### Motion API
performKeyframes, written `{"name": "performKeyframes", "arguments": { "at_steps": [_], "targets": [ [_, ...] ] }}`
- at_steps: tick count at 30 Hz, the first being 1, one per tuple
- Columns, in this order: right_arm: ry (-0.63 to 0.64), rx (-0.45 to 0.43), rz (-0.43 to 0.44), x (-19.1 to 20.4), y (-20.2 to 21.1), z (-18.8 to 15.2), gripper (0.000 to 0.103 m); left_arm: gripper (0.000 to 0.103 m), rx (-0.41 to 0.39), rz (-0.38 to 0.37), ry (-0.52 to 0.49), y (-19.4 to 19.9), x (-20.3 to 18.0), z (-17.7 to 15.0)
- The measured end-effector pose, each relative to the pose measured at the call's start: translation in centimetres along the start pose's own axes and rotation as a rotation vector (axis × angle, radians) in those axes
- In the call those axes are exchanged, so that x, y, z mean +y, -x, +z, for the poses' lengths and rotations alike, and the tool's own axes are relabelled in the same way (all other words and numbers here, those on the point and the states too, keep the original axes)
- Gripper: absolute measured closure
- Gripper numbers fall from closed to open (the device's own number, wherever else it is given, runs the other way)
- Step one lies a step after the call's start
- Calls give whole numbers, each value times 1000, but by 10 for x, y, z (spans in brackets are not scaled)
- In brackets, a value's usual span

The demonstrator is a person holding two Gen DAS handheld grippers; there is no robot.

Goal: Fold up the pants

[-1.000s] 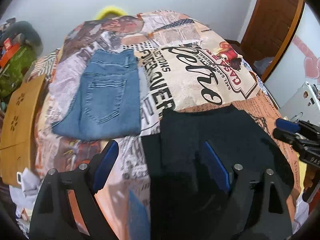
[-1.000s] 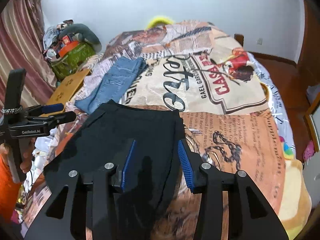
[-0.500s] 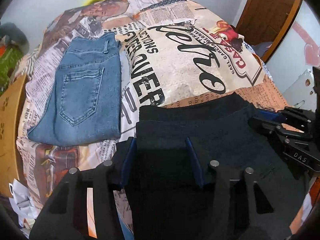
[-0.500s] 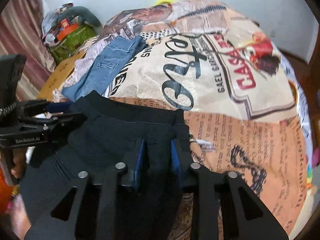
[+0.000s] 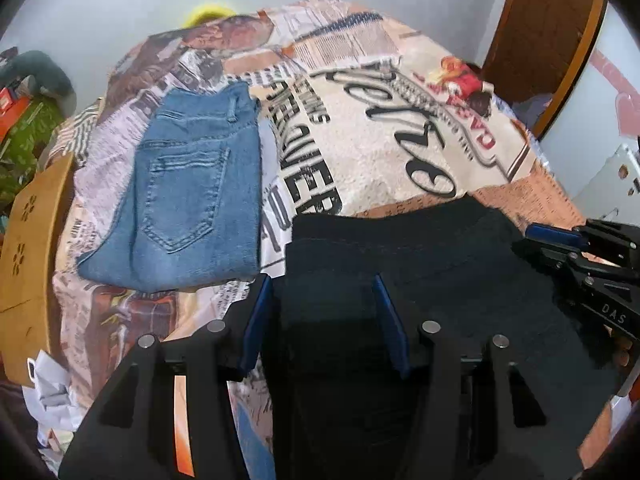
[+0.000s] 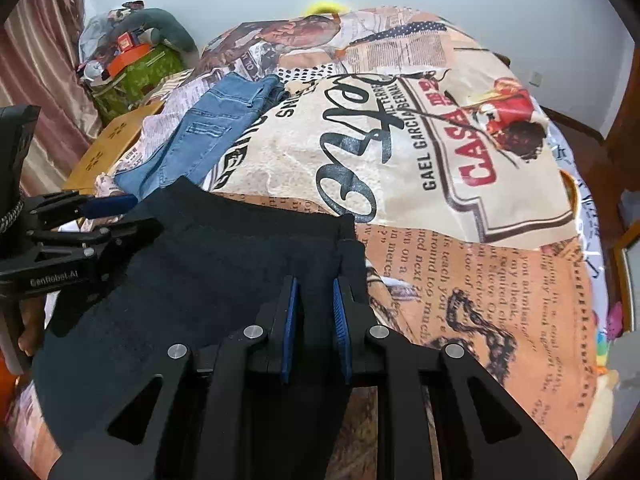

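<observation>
tongs (image 5: pixel 320 312) (image 6: pixel 314 304) tilted steeply down into black pants (image 5: pixel 440 256).

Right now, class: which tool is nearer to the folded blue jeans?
Left. The left tool sits on the black pants' edge beside the blue jeans; the right tool grips the pants' far edge.

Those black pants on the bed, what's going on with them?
A person holding a two-finger gripper in each hand is folding the black pants on the bed's printed blanket. The left gripper straddles the pants' left edge, and the right gripper, whose jaws have just been closing, pinches the cloth near their right edge. A folded pair of blue jeans lies beside them.
</observation>
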State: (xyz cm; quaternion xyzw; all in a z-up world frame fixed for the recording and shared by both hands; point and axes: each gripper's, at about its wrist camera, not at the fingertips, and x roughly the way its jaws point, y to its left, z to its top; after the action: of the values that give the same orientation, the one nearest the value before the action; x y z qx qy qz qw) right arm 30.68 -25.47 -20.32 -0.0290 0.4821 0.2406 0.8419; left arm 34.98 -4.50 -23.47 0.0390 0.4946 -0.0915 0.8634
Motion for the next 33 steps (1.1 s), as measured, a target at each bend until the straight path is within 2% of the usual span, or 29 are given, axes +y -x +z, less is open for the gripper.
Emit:
{"name": "performKeyframes", "arguments": {
  "at_steps": [5,7,9,10,11,12,13,14,21,26,33],
  "targets": [
    [28,-54,-18,8,33,-2,87,47,-82,25,7,40,6,-1],
    [35,-68,-16,11,44,-2,85,40,-105,29,9,53,9,-4],
    [35,-82,-6,14,55,-5,76,21,-116,21,11,63,11,-9],
    [30,-90,2,16,60,-7,64,17,-118,9,17,67,14,-14],
    [22,-98,7,16,63,-9,47,11,-113,-3,25,69,16,-17],
    [14,-105,9,16,65,-11,38,10,-105,-16,32,69,18,-20],
    [-3,-116,11,16,68,-15,24,10,-87,-38,45,67,21,-24],
    [-9,-119,15,16,68,-17,21,10,-68,-52,54,64,22,-27],
    [-80,-1,63,5,40,-40,21,9,138,-164,145,17,24,-48],
    [-164,61,159,-5,22,-51,21,5,198,-257,196,-4,19,-48],
    [-184,71,264,-2,7,-48,19,0,286,-382,234,-33,22,-41]
  ]
}}
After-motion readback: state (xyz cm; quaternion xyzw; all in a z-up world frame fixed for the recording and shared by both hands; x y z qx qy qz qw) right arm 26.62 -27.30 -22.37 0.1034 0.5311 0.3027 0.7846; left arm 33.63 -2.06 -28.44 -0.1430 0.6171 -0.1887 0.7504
